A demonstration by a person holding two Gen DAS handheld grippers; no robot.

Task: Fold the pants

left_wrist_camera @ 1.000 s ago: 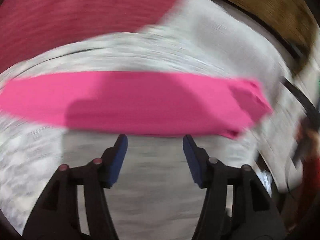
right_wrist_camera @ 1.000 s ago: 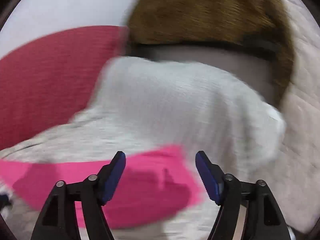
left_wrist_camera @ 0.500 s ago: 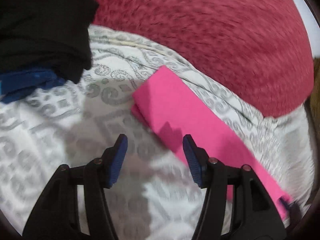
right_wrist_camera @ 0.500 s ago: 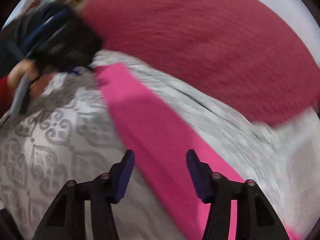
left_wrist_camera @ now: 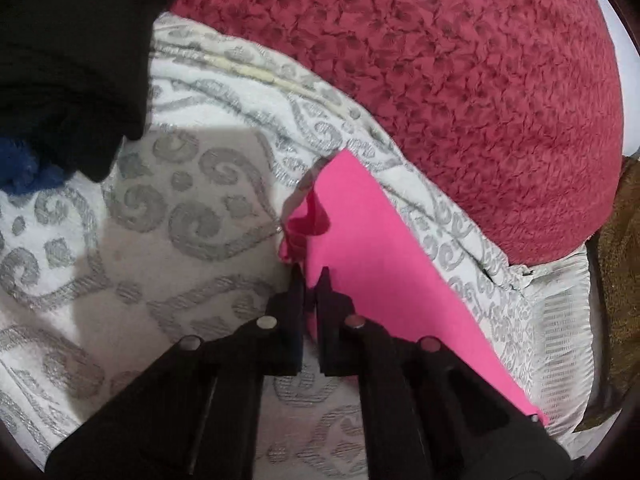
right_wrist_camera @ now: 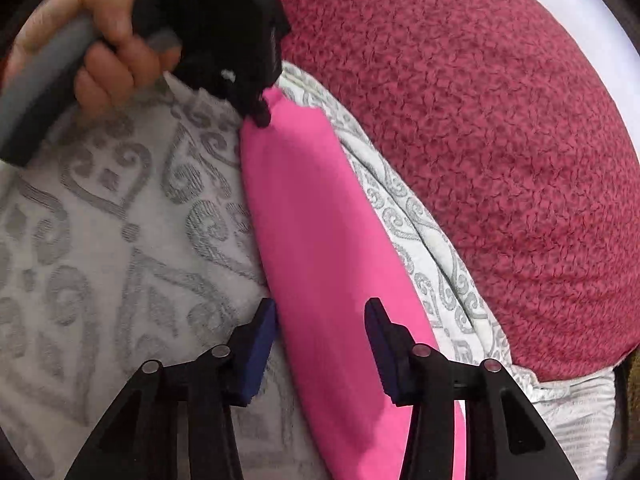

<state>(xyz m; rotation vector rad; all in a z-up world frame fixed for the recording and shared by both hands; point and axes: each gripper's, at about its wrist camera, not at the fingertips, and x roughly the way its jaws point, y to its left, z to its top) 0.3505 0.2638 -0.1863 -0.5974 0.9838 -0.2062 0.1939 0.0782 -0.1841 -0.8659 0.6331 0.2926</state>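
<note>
The left gripper (left_wrist_camera: 311, 276) is clenched on the near corner of the pink pants (left_wrist_camera: 372, 264), which lie as a long strip on the patterned white cover (left_wrist_camera: 168, 208). The right gripper (right_wrist_camera: 322, 320) is spread wide, straddling the strip. A red cushion (left_wrist_camera: 460, 80) crowds close behind

Black hand-held gripper (right_wrist_camera: 322, 346) with blue pads (right_wrist_camera: 256, 356), silver screws, grey handle (right_wrist_camera: 36, 96).

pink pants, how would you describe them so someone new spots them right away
Find the white bedspread with grey swirls, below the big crimson cushion. The pink pants lie along that edge as a long narrow strip, the only bright, plain, unpatterned cloth there.
</note>
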